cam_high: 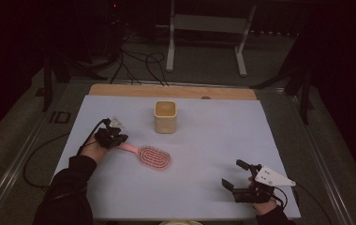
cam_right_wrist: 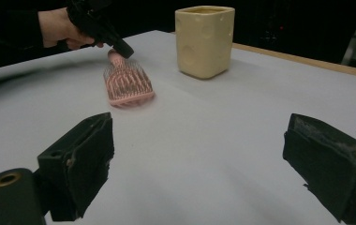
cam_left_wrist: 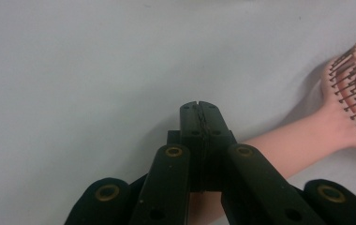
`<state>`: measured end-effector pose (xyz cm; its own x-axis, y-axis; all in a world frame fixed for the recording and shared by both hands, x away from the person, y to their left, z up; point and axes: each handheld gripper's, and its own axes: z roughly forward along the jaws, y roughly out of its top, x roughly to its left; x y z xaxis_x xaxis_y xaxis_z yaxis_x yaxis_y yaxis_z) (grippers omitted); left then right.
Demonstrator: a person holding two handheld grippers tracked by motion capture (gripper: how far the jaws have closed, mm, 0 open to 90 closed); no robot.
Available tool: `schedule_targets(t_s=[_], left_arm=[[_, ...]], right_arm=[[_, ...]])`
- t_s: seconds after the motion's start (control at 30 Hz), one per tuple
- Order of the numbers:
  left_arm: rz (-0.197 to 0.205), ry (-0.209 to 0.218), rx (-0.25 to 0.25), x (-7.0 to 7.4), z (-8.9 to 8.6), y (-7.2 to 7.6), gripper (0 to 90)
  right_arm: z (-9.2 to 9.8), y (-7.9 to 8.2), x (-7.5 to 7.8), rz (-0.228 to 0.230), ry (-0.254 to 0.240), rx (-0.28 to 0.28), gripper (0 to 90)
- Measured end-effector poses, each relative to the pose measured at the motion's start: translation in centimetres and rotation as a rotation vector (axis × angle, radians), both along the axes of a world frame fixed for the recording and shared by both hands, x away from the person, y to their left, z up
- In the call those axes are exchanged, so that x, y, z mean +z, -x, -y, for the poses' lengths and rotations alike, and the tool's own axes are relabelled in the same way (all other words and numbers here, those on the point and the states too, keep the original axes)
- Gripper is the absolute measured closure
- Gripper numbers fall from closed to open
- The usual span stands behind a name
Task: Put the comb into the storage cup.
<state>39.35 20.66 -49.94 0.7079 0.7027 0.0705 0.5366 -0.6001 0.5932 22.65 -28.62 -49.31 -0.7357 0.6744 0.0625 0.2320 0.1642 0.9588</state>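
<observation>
My left gripper (cam_high: 120,138) sits with jaws pressed together over the pink hairbrush (cam_high: 149,156) handle; whether it pinches the handle I can't tell. Brush head lies beyond, on the bench (cam_high: 204,154). Right gripper (cam_high: 236,174) gapes wide, empty; cream cup (cam_right_wrist: 204,41) ahead. No legible writing anywhere.

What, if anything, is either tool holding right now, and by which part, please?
The left tool is shut on the pink hairbrush, by its handle; the right tool holds nothing.

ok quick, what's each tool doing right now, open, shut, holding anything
left tool: shut on the pink hairbrush, gripping its handle.
right tool: open, holding nothing.
</observation>
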Motion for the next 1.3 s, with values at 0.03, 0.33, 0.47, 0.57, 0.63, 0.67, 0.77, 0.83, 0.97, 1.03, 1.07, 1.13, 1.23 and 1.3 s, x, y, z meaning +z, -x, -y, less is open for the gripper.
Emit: schedule_targets(t_s=[0.03,0.33,0.47,0.57,0.63,0.67,0.77,0.83,0.97,1.03,1.07,1.13,1.23,1.3], left_arm=[[-0.004,0.000,-0.001,0.0,-0.1,0.1,90.0],[-0.006,-0.033,-0.026,0.2,-0.3,1.5,90.0],[-0.008,-0.034,-0.025,0.2,-0.5,1.9,90.0],[-0.015,-0.039,-0.029,0.1,-0.7,2.2,90.0],[-0.020,-0.045,-0.032,0.1,-0.8,2.4,90.0],[-0.017,-0.039,-0.028,0.0,-0.8,2.6,90.0],[-0.019,-0.036,-0.030,0.0,-0.9,3.0,90.0],[-0.020,-0.029,-0.033,0.0,-0.9,3.3,90.0],[-0.024,-0.033,-0.039,-0.1,-0.9,3.9,90.0],[-0.027,-0.033,-0.041,-0.1,-0.9,4.1,90.0],[-0.030,-0.032,-0.041,-0.1,-1.0,4.2,90.0],[-0.031,-0.033,-0.043,-0.1,-1.0,4.4,90.0],[-0.038,-0.040,-0.051,0.0,-1.0,4.7,90.0],[-0.039,-0.048,-0.055,0.1,-0.9,4.9,90.0]], right_arm=[[0.0,0.0,0.0,-0.002,0.003,-0.002,8.9],[0.0,0.0,0.0,0.000,0.000,-0.003,8.9],[-0.1,0.0,0.1,0.002,0.003,-0.001,8.9],[-0.1,0.0,0.1,0.003,0.002,-0.001,8.9],[0.0,0.0,0.1,0.003,0.001,-0.001,9.0],[0.0,0.0,0.0,0.001,0.001,-0.003,8.9],[0.0,0.0,0.1,0.000,-0.006,-0.005,8.9],[0.1,0.0,0.1,-0.002,-0.005,-0.008,8.9],[0.0,0.0,0.0,-0.001,-0.006,-0.006,8.9],[0.0,0.0,0.1,-0.002,-0.002,-0.008,8.9],[0.0,0.0,0.1,0.000,-0.001,-0.008,8.9],[0.0,0.0,0.1,-0.002,-0.003,-0.010,8.9],[0.1,-0.1,0.0,-0.004,-0.004,-0.011,8.9],[0.1,-0.1,0.0,-0.004,-0.003,-0.011,8.9]])
